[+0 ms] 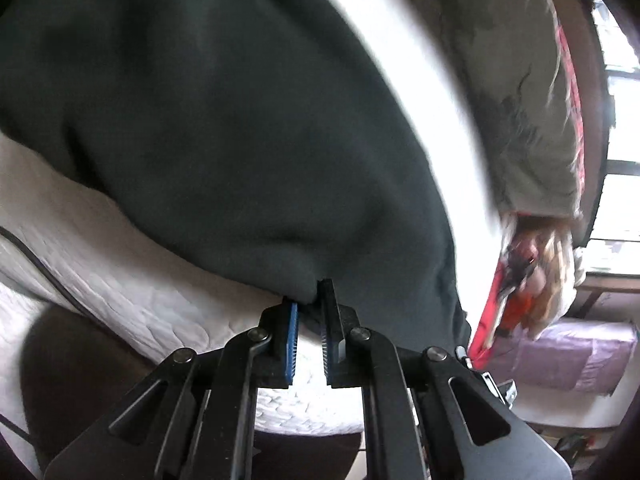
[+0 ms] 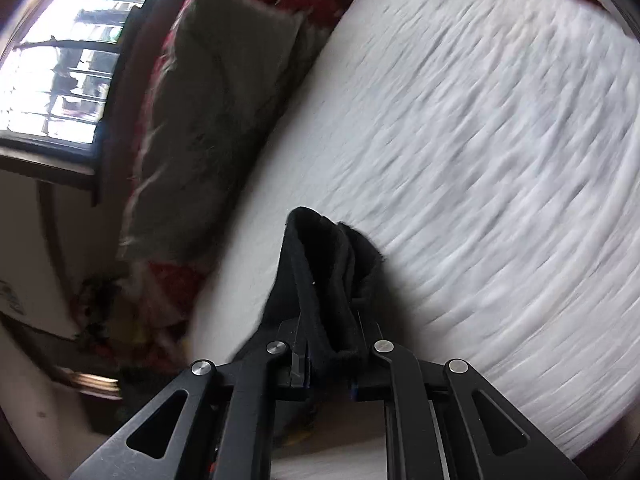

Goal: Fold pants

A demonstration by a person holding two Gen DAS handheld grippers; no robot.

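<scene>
Together, the left hand-held gripper (image 1: 310, 300) pinches the dark pants (image 1: 224, 128) at their edge while the right hand-held gripper (image 2: 326, 320) clamps bunched fabric, lifting the garment above the white mattress (image 2: 480, 140), likely to fold it.

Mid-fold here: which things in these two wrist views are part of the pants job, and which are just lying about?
Job:
dark pants
left gripper, pinching the pants' edge
right gripper, clamped on bunched pants
white mattress, the folding surface

Lying about:
grey and red blanket
purple bag
</scene>
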